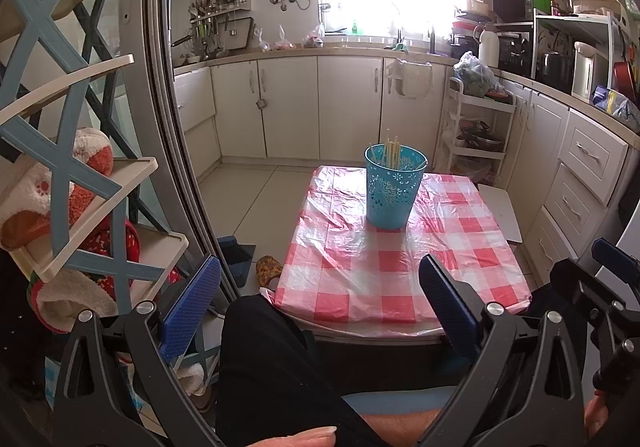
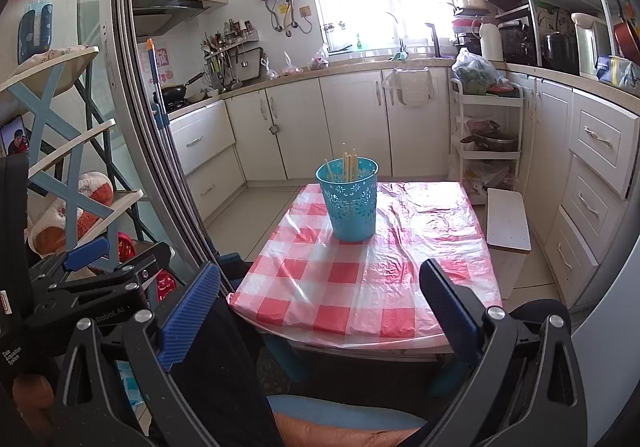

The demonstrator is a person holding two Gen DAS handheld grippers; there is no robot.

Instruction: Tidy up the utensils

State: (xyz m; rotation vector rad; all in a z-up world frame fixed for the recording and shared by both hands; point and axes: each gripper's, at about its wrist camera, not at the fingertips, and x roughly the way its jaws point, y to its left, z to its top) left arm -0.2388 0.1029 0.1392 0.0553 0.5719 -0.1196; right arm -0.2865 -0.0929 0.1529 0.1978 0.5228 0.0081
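Observation:
A blue perforated plastic cup [image 1: 394,187] stands upright on the far part of a small table with a red and white checked cover [image 1: 400,271]. Several pale chopsticks [image 1: 391,153] stand inside it. The cup also shows in the right wrist view [image 2: 349,199], with the chopsticks [image 2: 349,167] in it, on the table [image 2: 360,295]. My left gripper [image 1: 320,287] is open and empty, held back over the table's near edge. My right gripper [image 2: 320,287] is open and empty, also near the front edge. The right gripper's body shows at the right of the left wrist view [image 1: 600,287].
A shelf rack with blue crossed supports [image 1: 72,167] holding soft toys stands at the left behind a curved metal door frame [image 1: 176,151]. A white cart [image 1: 476,131] and drawers [image 1: 580,183] stand at the right. A white stool [image 2: 508,223] sits beside the table. My dark-clothed leg [image 1: 272,367] is below.

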